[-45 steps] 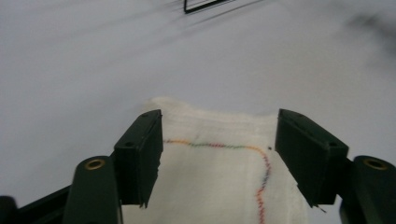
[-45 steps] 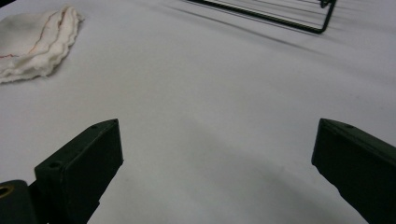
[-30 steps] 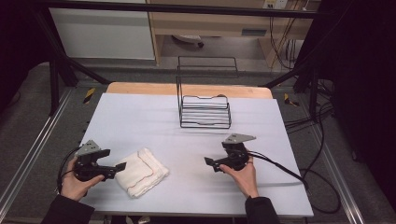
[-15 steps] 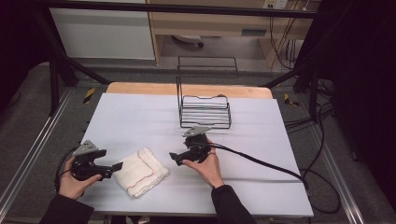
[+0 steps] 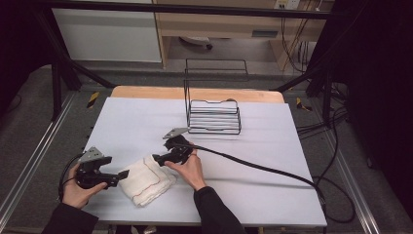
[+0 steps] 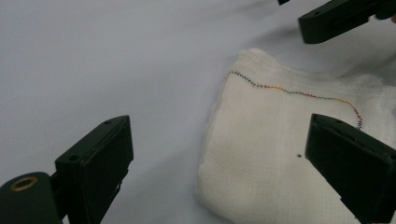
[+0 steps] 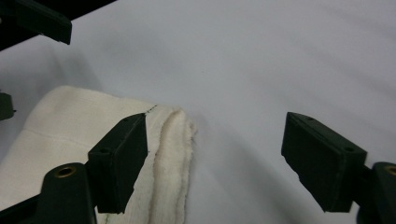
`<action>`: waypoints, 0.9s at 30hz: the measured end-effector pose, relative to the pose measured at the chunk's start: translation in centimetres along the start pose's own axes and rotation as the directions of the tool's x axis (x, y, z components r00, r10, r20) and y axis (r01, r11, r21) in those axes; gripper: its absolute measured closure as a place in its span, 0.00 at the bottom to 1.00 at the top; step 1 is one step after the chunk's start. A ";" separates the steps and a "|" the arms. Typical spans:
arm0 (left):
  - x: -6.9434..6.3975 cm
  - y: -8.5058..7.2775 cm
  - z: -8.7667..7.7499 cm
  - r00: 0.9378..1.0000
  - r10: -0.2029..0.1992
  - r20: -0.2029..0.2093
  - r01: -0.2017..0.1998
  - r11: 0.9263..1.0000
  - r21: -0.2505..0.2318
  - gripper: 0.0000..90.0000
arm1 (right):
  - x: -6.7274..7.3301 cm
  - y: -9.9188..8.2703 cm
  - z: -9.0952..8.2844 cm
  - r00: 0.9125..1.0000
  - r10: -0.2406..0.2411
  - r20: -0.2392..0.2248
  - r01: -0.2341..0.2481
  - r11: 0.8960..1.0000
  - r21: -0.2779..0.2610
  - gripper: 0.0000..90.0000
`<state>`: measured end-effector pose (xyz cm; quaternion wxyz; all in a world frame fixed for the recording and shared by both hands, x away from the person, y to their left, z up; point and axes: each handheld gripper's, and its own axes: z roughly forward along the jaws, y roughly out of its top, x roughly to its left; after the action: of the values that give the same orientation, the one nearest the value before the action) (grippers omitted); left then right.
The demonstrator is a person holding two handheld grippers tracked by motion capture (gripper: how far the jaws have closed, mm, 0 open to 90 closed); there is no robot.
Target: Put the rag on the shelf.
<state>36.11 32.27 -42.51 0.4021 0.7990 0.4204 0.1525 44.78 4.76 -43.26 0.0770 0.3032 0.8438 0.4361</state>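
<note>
The folded white towel (image 5: 146,180) lies on the tabletop (image 5: 253,146) at the near left, between both grippers. The right gripper (image 5: 157,158) is at its far corner, the left gripper (image 5: 124,174) beside its left edge — both jaws spread, gripping nothing.

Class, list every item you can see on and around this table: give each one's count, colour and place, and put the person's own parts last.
Folded cloth: one, white with a coloured stitch line, near left part of the table, between the two grippers.
Wire rack: one, black, far middle of the table.
Table: one, white top with a wooden far edge.
Left gripper: one, black, jaws open, at the cloth's left edge.
Right gripper: one, black, jaws open, at the cloth's far corner; its black cable trails right.
Hands: two, one on each gripper, dark sleeves.
</note>
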 end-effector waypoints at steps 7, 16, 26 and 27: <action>-0.1 0.0 0.0 1.000 0.000 -0.002 0.000 1.000 0.001 0.09 | 1.0 0.5 2.8 0.998 -0.004 -0.060 0.008 0.998 0.061 0.46; -0.2 0.1 0.1 1.000 0.004 0.001 -0.004 1.000 0.002 0.09 | 1.0 0.0 3.7 0.994 0.027 -0.107 -0.017 0.996 0.092 0.63; -0.2 0.1 0.2 1.000 0.005 0.000 -0.005 1.000 0.001 0.09 | 1.2 0.1 3.5 0.988 0.065 -0.140 -0.050 0.993 0.110 0.91; -0.2 0.1 0.2 1.000 0.004 0.001 -0.004 1.000 0.000 0.09 | 1.2 0.1 3.4 0.988 0.067 -0.137 -0.052 0.993 0.110 0.92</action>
<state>36.12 31.98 -42.53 0.4018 0.7999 0.4186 0.1531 45.20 7.85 -45.12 -0.0119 0.3005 0.8596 0.4131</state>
